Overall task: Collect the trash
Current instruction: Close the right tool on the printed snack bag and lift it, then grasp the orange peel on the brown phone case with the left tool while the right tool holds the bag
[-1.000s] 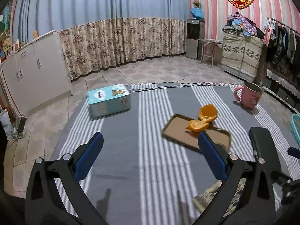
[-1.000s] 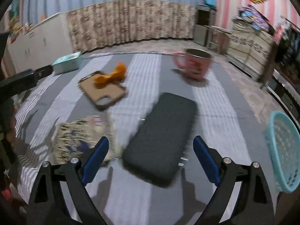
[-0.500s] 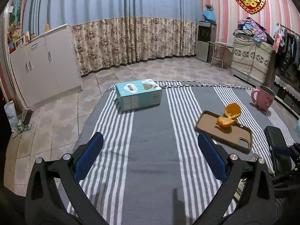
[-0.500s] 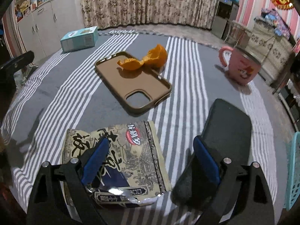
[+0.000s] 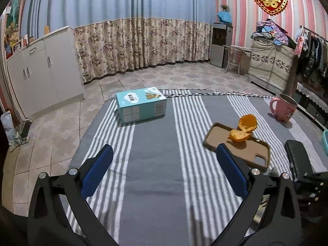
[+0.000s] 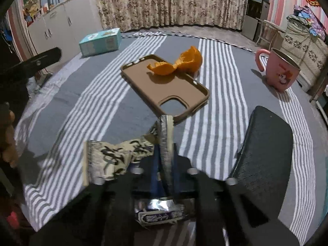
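My right gripper (image 6: 165, 153) is shut on an empty snack wrapper (image 6: 114, 157), cream with black writing, whose pinched edge stands up between the blue pads. Orange peel (image 6: 178, 62) lies partly on a brown phone case (image 6: 164, 86) just beyond; both show in the left wrist view, the peel (image 5: 244, 128) and the case (image 5: 237, 147). My left gripper (image 5: 164, 170) is open and empty, low over the striped cloth (image 5: 155, 174), to the left of the case.
A teal carton (image 5: 141, 104) lies at the far left of the cloth. A pink mug (image 6: 279, 71) stands far right. A black phone-like slab (image 6: 264, 153) lies right of my right gripper. A teal basket rim (image 5: 325, 141) is at the right edge.
My right gripper has closed on the snack wrapper and crumpled it up between the pads. My left gripper stayed open and its view swung left, then settled.
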